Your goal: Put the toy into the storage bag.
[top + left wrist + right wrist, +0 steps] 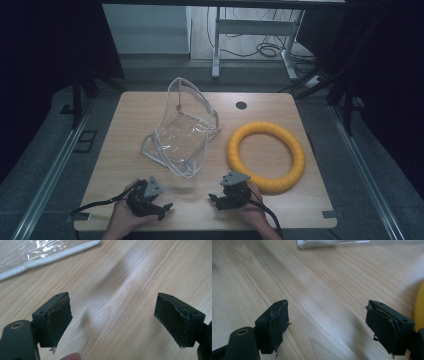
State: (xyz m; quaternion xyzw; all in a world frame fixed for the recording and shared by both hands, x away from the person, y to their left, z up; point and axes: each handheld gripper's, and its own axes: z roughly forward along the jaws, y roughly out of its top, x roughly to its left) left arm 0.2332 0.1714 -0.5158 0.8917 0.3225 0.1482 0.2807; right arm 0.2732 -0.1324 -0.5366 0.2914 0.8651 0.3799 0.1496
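Note:
A clear plastic zip pouch (182,131) with white trim lies open on the wooden table (135,112), its flap standing up at the back. Right of it lies a yellow ring (266,156). My left gripper (161,209) rests near the front edge, left of centre, held in a hand, jaws wide apart over bare wood. In the left gripper view the left gripper (112,322) is open and the pouch's white edge (50,258) runs along the top. My right gripper (216,200) sits just in front of the ring; in its own view the right gripper (327,325) is open and empty.
A round black cable hole (241,105) is in the table's far side. The yellow ring's edge (419,307) shows at the right of the right gripper view. Beyond the table stand desk legs and floor cables (265,49); metal rails flank both sides.

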